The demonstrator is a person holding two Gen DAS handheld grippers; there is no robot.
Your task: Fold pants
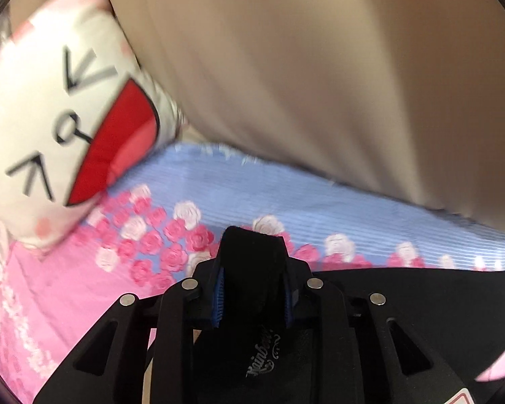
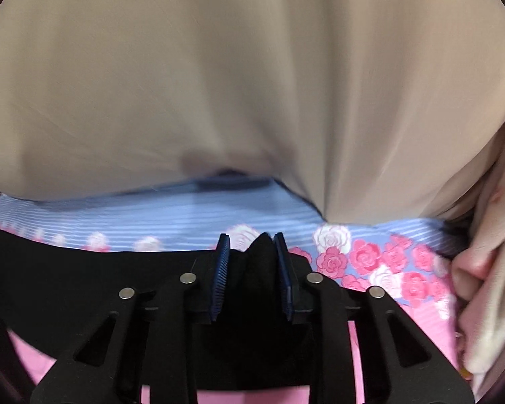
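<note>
Black pants [image 1: 252,256] pinched between left tongs [image 1: 254,298], bunched fold poking up past blue ribbed pads; rest trailed right as flat dark band. Right tongs [image 2: 254,281] likewise clamped on pants [image 2: 257,262], fabric peaked between pads, band trailing left. Pants matte, soft, over bed sheet [image 2: 171,212] striped blue with pink and white roses. Beige curtain-like cloth [image 2: 219,84] smooth, blurred. Left view alone showed cartoon-face pillow [image 1: 60,128] and white script label on pants
</note>
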